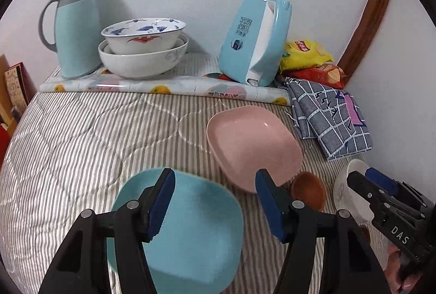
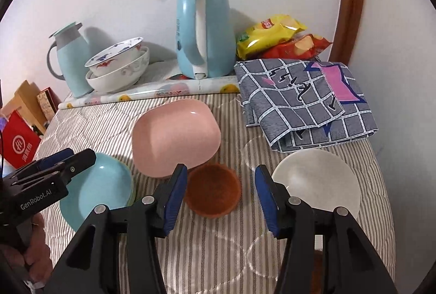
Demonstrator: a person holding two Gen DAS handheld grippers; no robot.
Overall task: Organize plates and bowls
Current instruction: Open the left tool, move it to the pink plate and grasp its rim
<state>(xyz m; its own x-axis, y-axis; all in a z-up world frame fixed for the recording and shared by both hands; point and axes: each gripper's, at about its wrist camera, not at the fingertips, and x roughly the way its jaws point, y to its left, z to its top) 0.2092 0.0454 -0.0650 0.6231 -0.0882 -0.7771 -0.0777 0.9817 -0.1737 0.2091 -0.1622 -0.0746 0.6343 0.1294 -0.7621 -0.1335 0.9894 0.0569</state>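
Note:
On the striped quilt lie a light blue square plate (image 1: 190,228) (image 2: 103,185), a pink square plate (image 1: 253,144) (image 2: 174,136), a small brown bowl (image 1: 309,189) (image 2: 212,191) and a white bowl (image 1: 347,190) (image 2: 316,182). My left gripper (image 1: 215,201) is open and empty, hovering over the blue plate; it also shows in the right wrist view (image 2: 68,161). My right gripper (image 2: 220,196) is open and empty, between the brown bowl and the white bowl; it shows over the white bowl in the left wrist view (image 1: 365,179). Two nested white patterned bowls (image 1: 144,48) (image 2: 120,67) stand at the back.
At the back stand a teal thermos jug (image 1: 75,27) (image 2: 70,59) and a blue electric kettle (image 1: 256,40) (image 2: 204,35) on a fruit-print mat (image 1: 163,87). Snack bags (image 1: 308,51) (image 2: 272,35) and a folded checked cloth (image 1: 329,117) (image 2: 305,100) lie at the right. Boxes (image 2: 24,117) stand off the left edge.

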